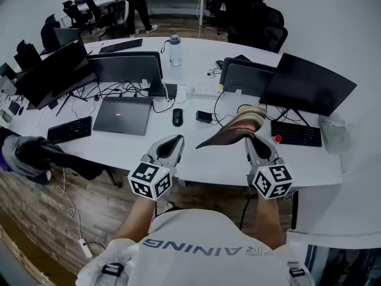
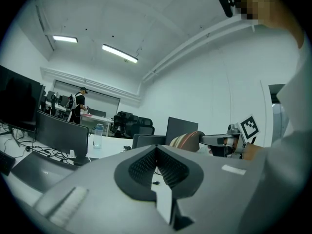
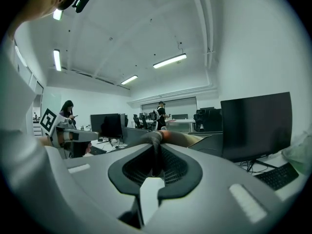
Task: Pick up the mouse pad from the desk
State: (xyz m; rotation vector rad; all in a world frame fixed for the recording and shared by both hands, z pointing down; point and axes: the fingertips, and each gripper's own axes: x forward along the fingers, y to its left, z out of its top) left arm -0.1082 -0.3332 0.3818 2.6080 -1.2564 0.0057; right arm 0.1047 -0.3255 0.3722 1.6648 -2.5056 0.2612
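Note:
The mouse pad (image 1: 233,131) hangs lifted above the white desk (image 1: 196,159), bent, with its striped top side up and its dark underside drooping to the left. My right gripper (image 1: 250,138) is shut on its right edge. In the right gripper view the pad (image 3: 171,136) runs out from between the closed pads of the right gripper (image 3: 156,149). My left gripper (image 1: 174,140) is held level over the desk's front edge, left of the pad and apart from it, shut with nothing in it. The left gripper view shows the left gripper (image 2: 156,148) and, beyond it, the curled pad (image 2: 187,140).
On the desk lie a grey laptop (image 1: 122,115), a black mouse (image 1: 177,117), a small black box (image 1: 204,117), two keyboards (image 1: 296,133) (image 1: 69,129), several monitors (image 1: 309,83) and a water bottle (image 1: 175,50). A person (image 1: 140,5) stands at the far tables.

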